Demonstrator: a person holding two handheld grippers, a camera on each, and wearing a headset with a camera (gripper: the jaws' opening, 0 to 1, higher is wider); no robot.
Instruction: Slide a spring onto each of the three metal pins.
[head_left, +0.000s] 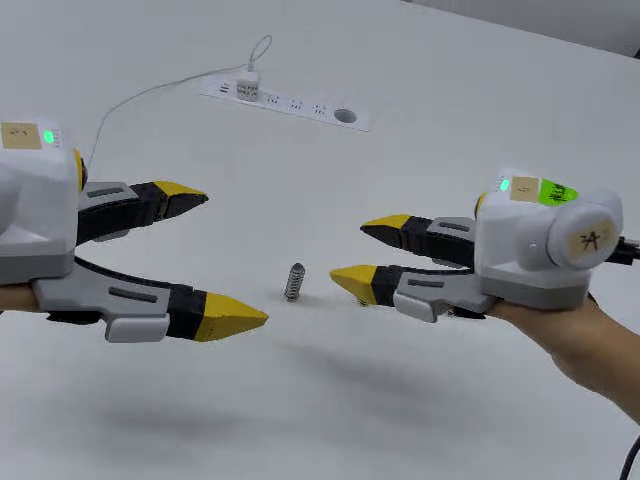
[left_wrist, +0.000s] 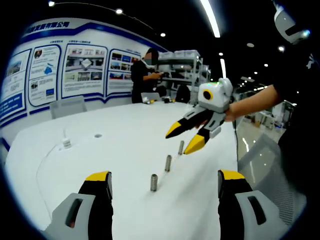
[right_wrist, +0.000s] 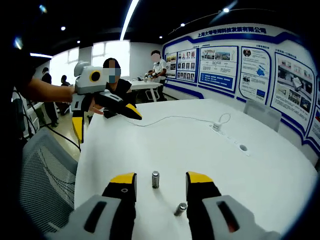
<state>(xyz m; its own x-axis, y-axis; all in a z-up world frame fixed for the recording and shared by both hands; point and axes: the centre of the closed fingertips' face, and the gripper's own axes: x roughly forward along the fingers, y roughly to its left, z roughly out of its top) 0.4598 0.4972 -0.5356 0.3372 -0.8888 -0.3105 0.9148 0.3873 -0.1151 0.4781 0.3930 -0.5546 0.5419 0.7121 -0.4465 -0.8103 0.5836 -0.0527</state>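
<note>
— Table (head_left: 450, 100) looks nearly bare, so why are both grippers hanging apart like that?

— I've got the left gripper (head_left: 235, 258) at frame left spread wide, empty. The right gripper (head_left: 347, 250) at mid-right is partly open, empty too. They face each other so the work sits between them. Sprung pin (head_left: 294, 282) stands dead centre. Left gripper view shows three pins (left_wrist: 168, 163) in a row; can't tell if all carry springs.

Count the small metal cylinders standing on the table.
3, in a row: nearest small grey metal cylinder ahead of the left gripper, middle cylinder beyond it, farthest cylinder by the right gripper's tips. None seems hidden.
</note>
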